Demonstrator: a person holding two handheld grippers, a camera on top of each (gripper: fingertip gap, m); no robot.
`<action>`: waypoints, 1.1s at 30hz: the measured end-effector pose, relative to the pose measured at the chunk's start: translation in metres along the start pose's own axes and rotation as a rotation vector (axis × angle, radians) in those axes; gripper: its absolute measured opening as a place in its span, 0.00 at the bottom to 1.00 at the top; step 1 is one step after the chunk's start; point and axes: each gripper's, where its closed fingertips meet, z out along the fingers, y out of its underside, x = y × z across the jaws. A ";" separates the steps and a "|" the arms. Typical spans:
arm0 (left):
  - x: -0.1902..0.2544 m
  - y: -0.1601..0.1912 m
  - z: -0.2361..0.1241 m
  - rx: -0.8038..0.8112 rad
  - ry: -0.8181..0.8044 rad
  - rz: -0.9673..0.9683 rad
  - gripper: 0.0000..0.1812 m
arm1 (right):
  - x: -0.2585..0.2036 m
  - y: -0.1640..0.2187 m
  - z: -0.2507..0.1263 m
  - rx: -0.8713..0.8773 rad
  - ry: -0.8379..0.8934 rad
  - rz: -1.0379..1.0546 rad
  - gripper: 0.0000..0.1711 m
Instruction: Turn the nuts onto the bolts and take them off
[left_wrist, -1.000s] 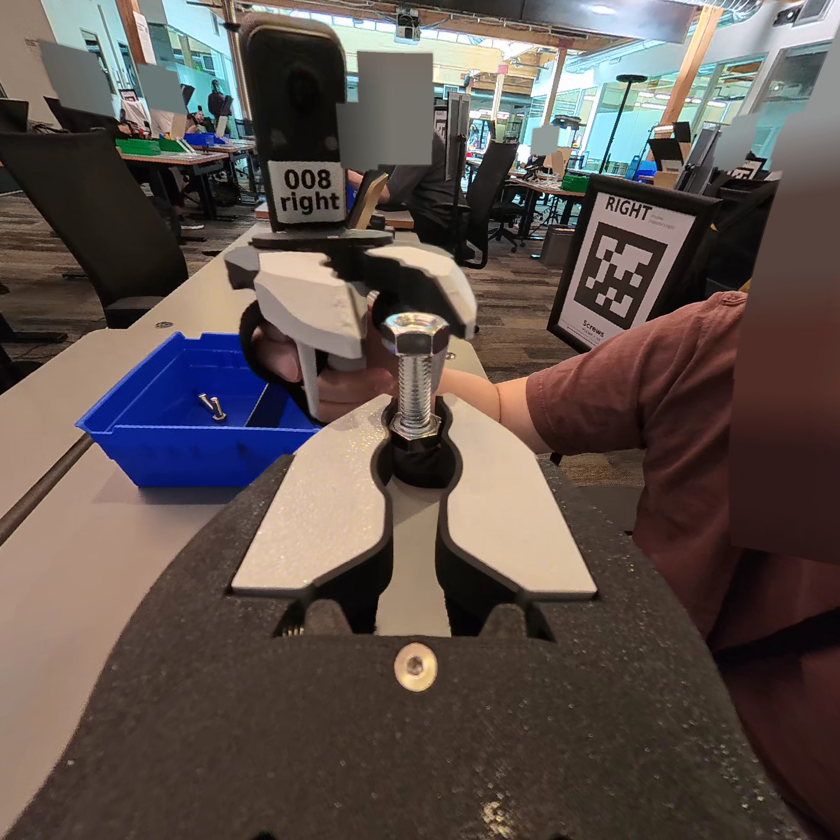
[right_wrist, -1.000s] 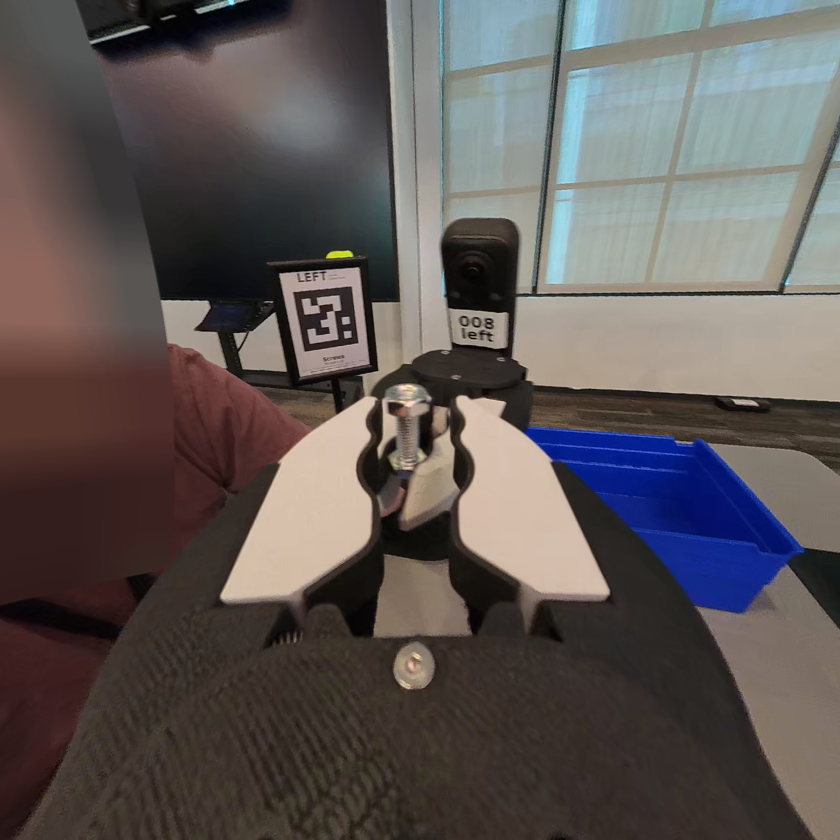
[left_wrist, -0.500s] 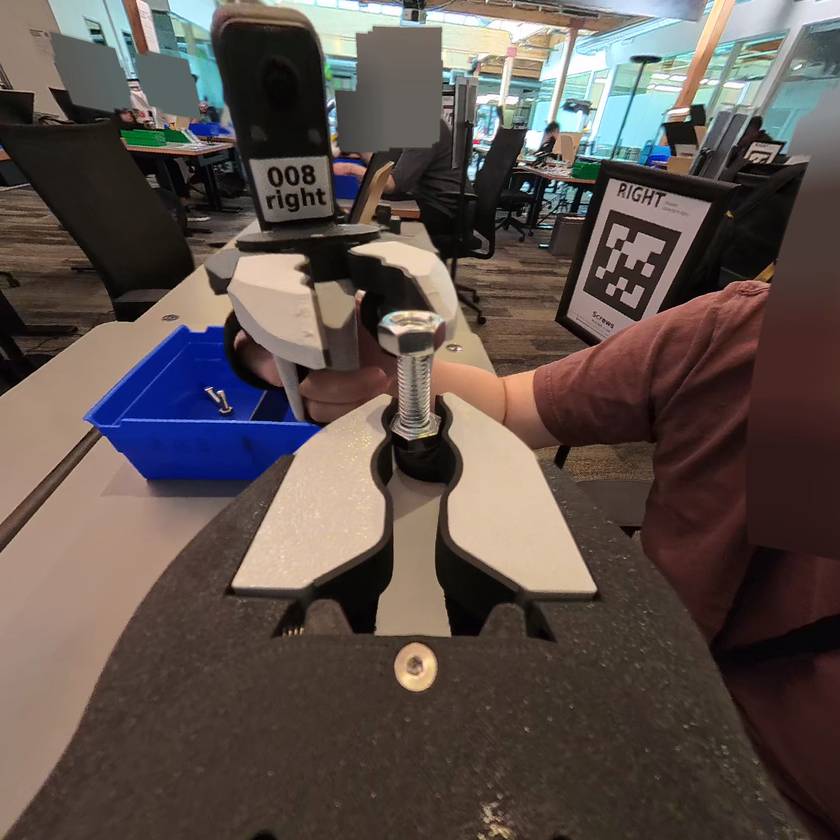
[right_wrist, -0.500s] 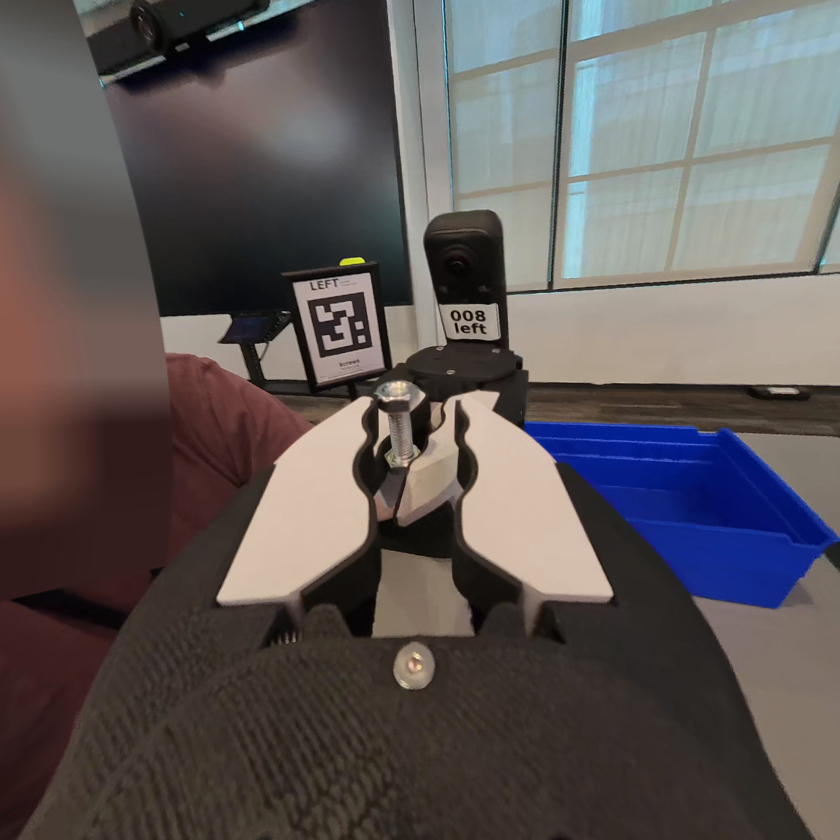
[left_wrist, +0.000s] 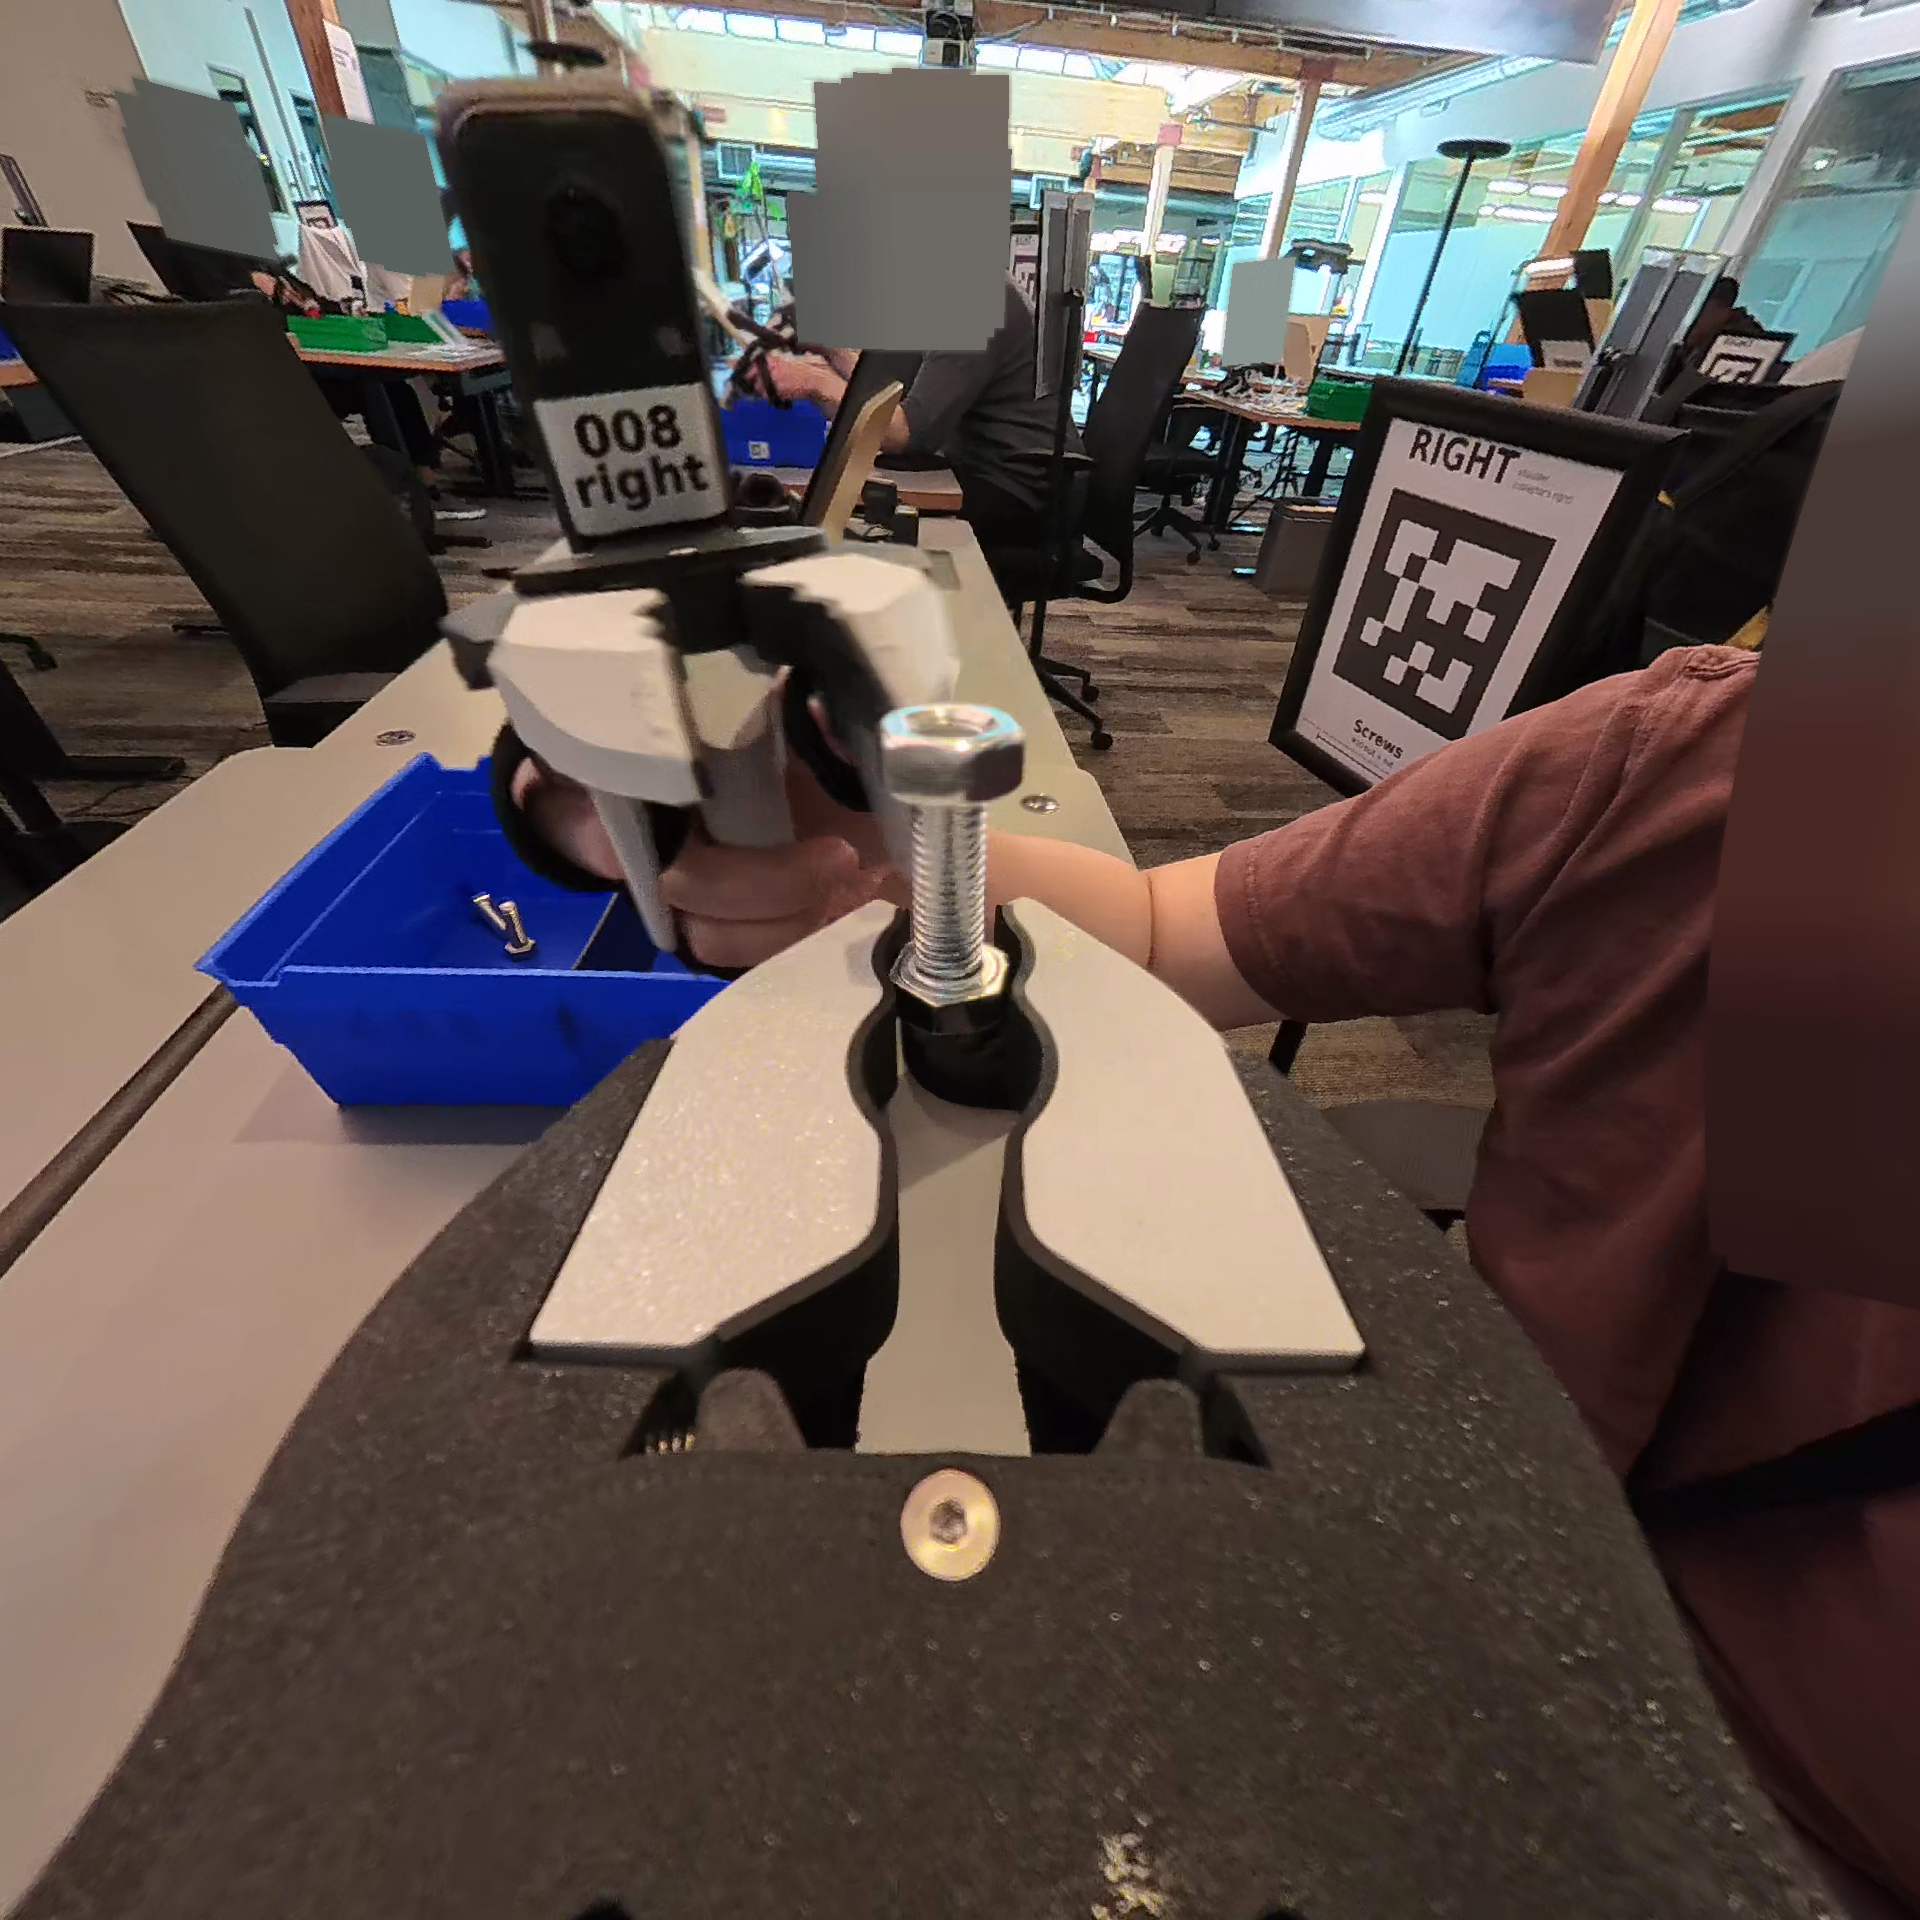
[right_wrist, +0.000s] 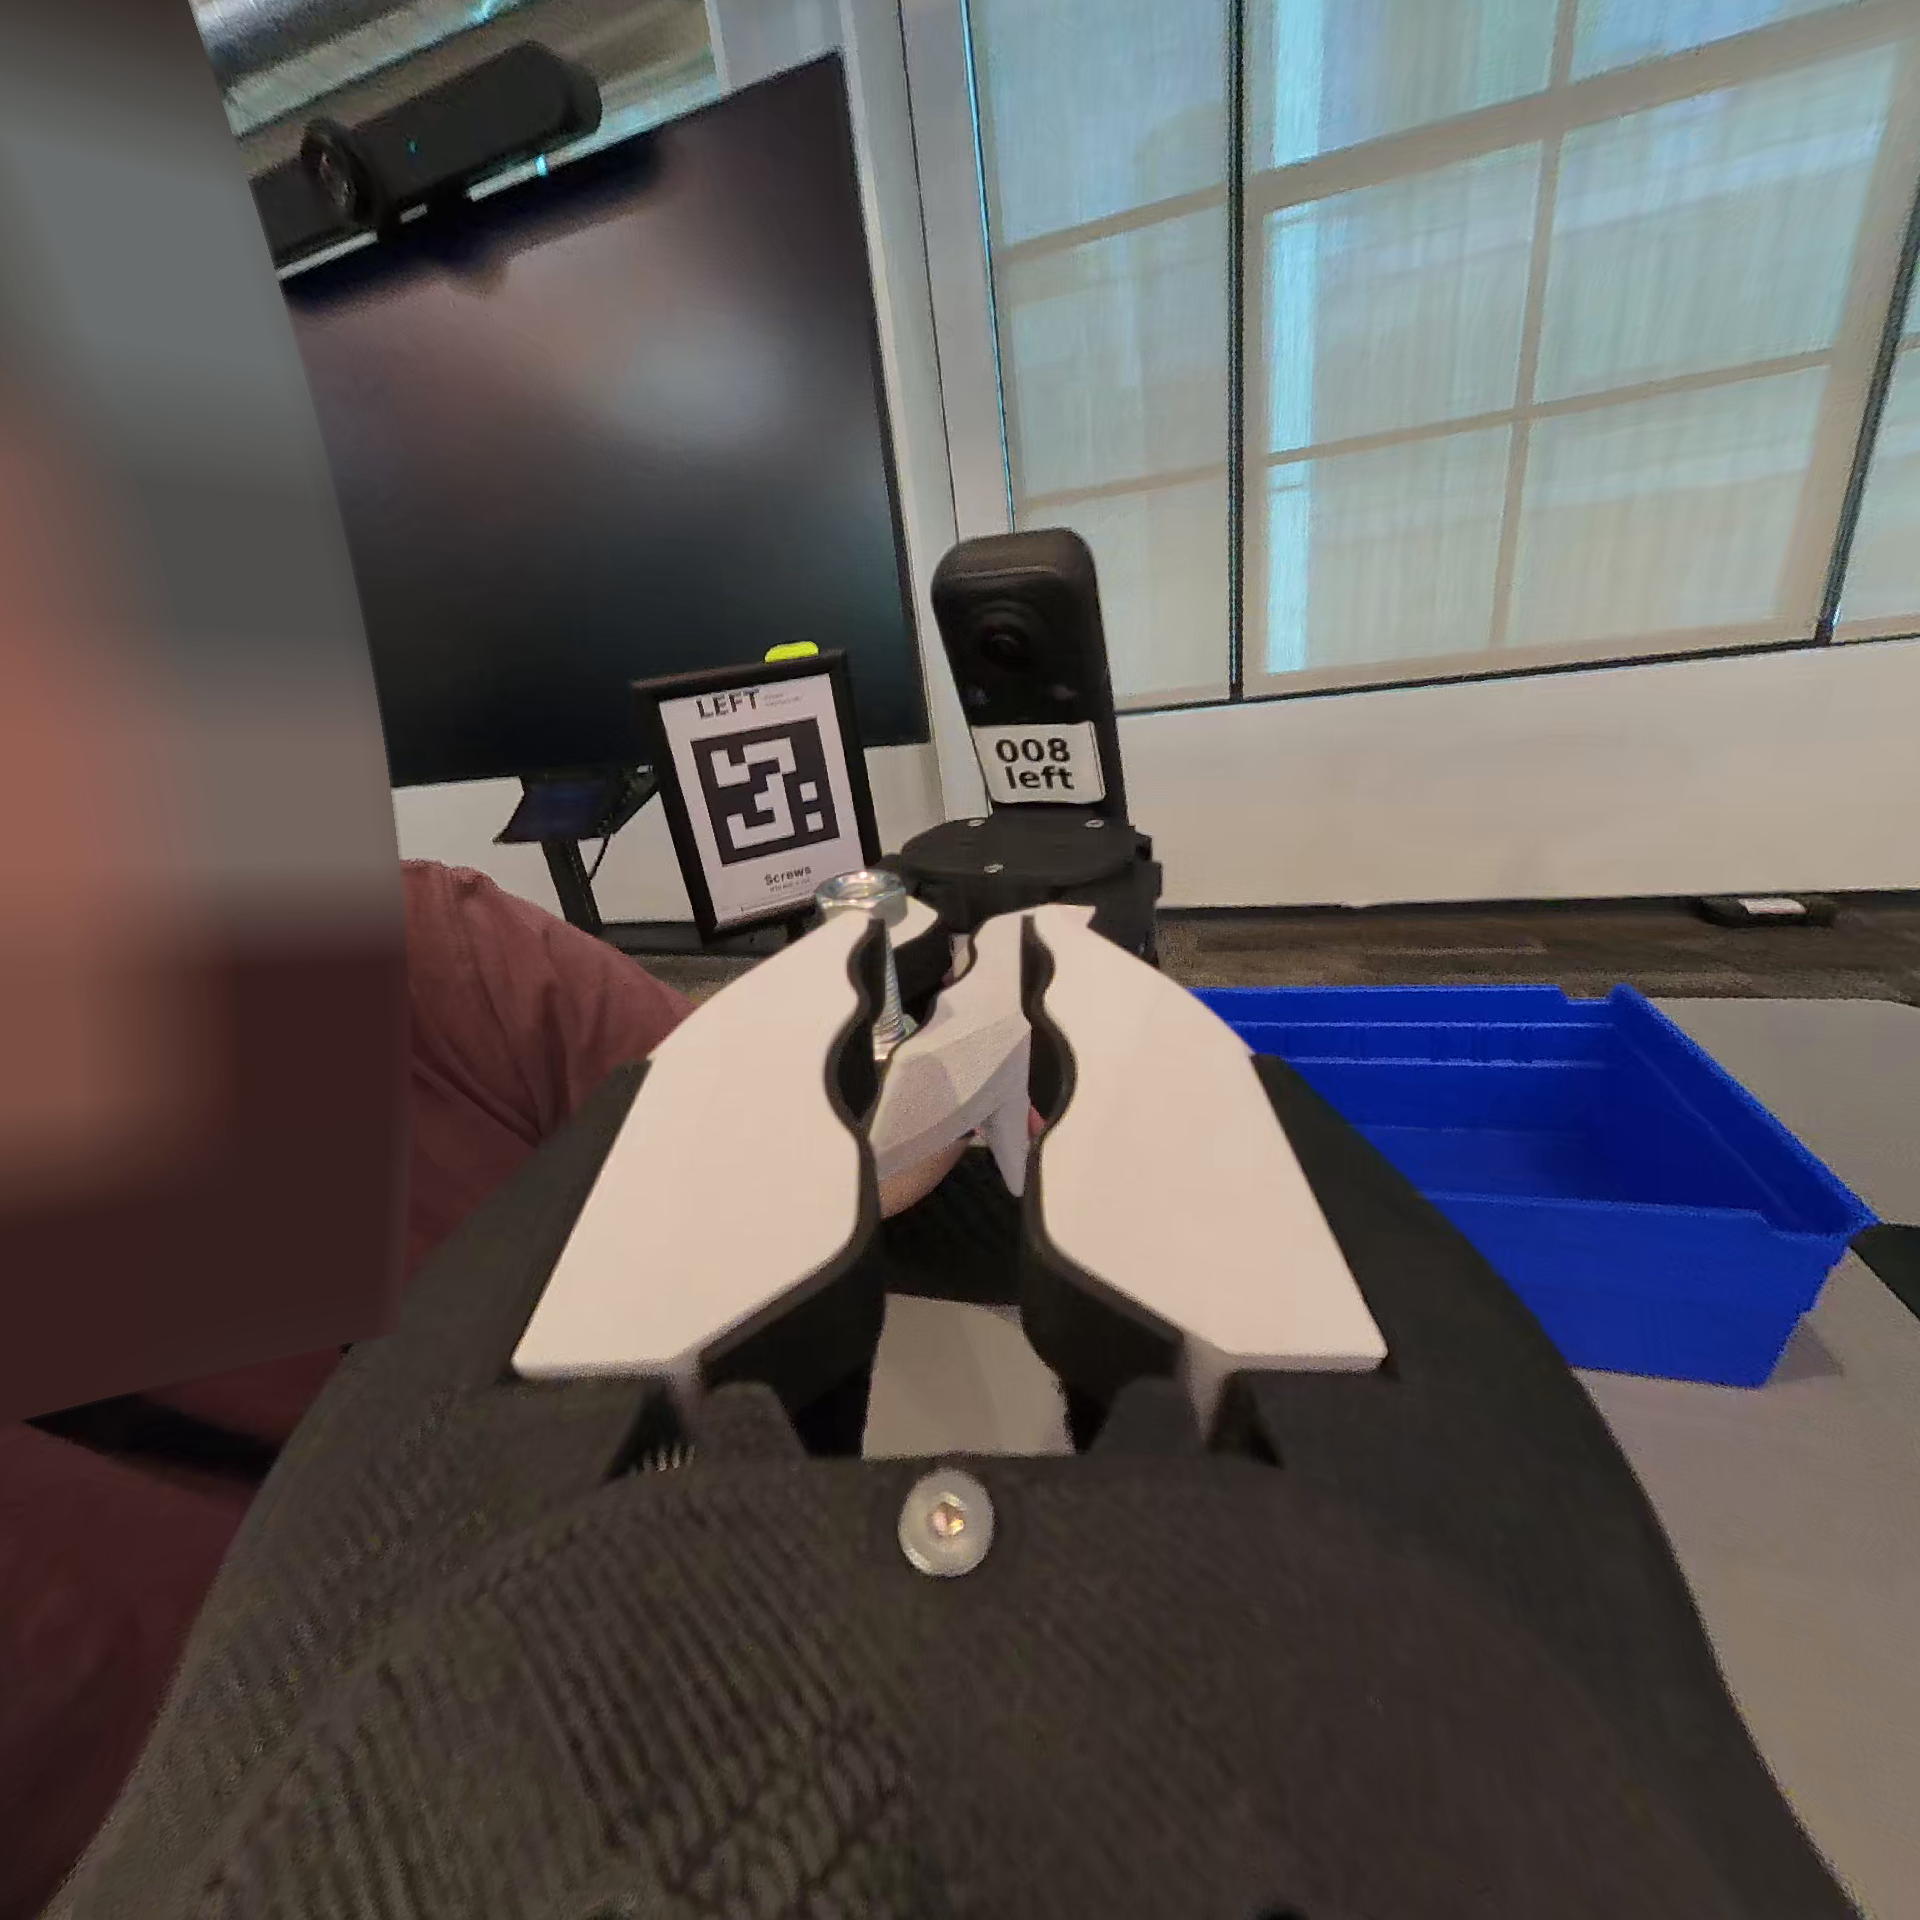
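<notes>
Left tongs (left_wrist: 951, 997) clenched on nut (left_wrist: 948, 979), bolt (left_wrist: 948, 831) upright, head on top. Right tongs (right_wrist: 940, 961), released and empty, now backed off beside bolt, toward blue bin (left_wrist: 436, 997) on bench (left_wrist: 135, 1351). Probably mid-regrip between turns; nut still threaded.

Bolt (left_wrist: 948, 831) upright in left tool (left_wrist: 951, 1023), bin (left_wrist: 436, 997) left.
</notes>
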 end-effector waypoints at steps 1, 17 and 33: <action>0.001 -0.001 -0.001 0.003 0.008 -0.005 0.08 | -0.001 -0.003 -0.002 0.016 -0.008 0.004 0.14; 0.000 -0.003 -0.002 0.007 -0.009 0.006 0.08 | -0.011 -0.006 0.001 -0.002 -0.017 -0.034 0.16; -0.068 -0.003 -0.025 -0.015 -0.610 0.143 0.08 | 0.021 -0.010 0.011 -0.034 0.572 -0.241 0.21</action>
